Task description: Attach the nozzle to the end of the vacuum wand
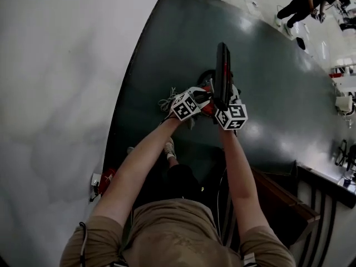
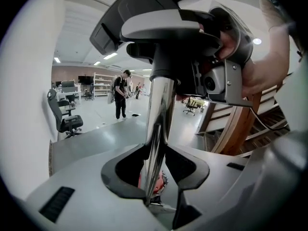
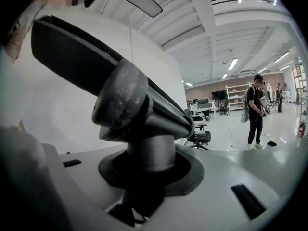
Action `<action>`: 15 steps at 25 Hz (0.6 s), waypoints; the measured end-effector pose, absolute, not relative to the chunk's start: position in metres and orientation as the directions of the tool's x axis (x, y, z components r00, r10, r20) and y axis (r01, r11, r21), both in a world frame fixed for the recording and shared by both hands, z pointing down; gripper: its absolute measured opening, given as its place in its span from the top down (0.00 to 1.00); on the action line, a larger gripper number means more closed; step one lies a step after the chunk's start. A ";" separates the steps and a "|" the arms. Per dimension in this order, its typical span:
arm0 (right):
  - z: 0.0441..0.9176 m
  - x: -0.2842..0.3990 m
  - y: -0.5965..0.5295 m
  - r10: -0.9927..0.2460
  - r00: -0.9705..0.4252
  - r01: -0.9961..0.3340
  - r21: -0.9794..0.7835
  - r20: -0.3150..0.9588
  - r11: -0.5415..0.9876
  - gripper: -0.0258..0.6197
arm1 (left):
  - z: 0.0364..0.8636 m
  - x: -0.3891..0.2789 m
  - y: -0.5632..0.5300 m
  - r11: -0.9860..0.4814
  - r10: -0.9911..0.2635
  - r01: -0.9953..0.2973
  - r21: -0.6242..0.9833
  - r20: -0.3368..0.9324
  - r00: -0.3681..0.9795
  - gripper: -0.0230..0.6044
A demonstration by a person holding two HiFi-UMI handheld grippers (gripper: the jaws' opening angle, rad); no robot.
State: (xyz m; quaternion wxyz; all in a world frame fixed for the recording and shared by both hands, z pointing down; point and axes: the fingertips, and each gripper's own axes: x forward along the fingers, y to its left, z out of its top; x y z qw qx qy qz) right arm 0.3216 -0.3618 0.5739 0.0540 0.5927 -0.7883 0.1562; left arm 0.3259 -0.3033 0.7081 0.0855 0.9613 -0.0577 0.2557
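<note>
My left gripper (image 1: pixel 204 98) (image 2: pixel 156 179) is shut on the shiny metal vacuum wand (image 2: pixel 158 117), which rises between its jaws. The wand's top end runs into the dark collar of the nozzle (image 2: pixel 163 28), a wide grey and white floor head. My right gripper (image 1: pixel 222 103) (image 3: pixel 149 177) is shut on the nozzle's round dark neck (image 3: pixel 151 150), and the long dark head (image 3: pixel 110 66) tilts across above it. In the head view the nozzle (image 1: pixel 223 71) stands upright just beyond both marker cubes. Red vacuum parts (image 1: pixel 207 108) show between the grippers.
A dark green floor (image 1: pixel 183 43) spreads ahead, with a white wall (image 1: pixel 55 93) on the left. Wooden stairs (image 1: pixel 281 202) stand at the lower right. An office chair (image 2: pixel 67 121) and a standing person (image 2: pixel 120 100) (image 3: pixel 255 109) are farther off in the hall.
</note>
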 end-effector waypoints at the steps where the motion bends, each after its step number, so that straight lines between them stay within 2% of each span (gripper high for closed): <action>1: 0.573 0.318 -0.362 -0.915 -0.296 -0.950 -0.182 0.275 0.253 0.75 | 0.708 0.322 -0.302 -0.978 -0.064 -0.158 0.137 0.524 0.849 0.73; 7: 0.556 0.312 -0.336 -0.954 -0.254 -0.963 -0.132 0.159 0.235 0.75 | 0.703 0.318 -0.280 -0.981 -0.018 -0.125 0.148 0.572 0.820 0.73; 15: 0.549 0.304 -0.333 -0.964 -0.224 -0.972 -0.109 0.142 0.210 0.75 | 0.699 0.305 -0.279 -0.968 -0.048 -0.185 0.168 0.603 0.796 0.73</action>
